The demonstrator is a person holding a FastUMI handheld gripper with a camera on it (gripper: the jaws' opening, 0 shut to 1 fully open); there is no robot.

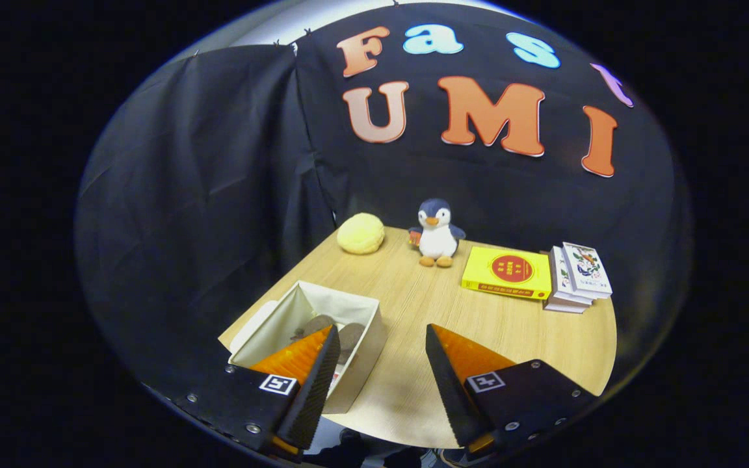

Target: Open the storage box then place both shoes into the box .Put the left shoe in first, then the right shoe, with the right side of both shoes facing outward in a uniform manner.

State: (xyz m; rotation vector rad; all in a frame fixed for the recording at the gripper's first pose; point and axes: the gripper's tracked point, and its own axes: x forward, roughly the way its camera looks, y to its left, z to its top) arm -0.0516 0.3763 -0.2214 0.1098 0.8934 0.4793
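My gripper point(380, 338): fingers spread wide apart, holding nothing, raised above the near part of the counter point(413, 305). Bare wood grain shows in the gap between the fingers.

Storage box point(355, 370): fabric, pale lining, open at the top, standing at the near left corner of the counter. My left finger overlaps its near end in this view; I cannot tell whether it touches the rim. A pale flat piece point(251, 323), possibly the lid, lies against the box's left side at the counter's left edge.

Shoes point(332, 333): dark, rounded shapes lying inside the box, partly hidden behind my left finger. Their facing cannot be made out.

Yellow round cushion point(361, 233): at the far left corner of the counter, against the black cloth wall.

Plush penguin point(437, 232): upright at the far edge, just right of the cushion, apart from it.

Yellow book point(508, 272): lying flat, red round mark on its cover, toward the far right of the counter.

Stack of books point(576, 277): pale covers, touching the yellow book's right end, at the counter's right edge.
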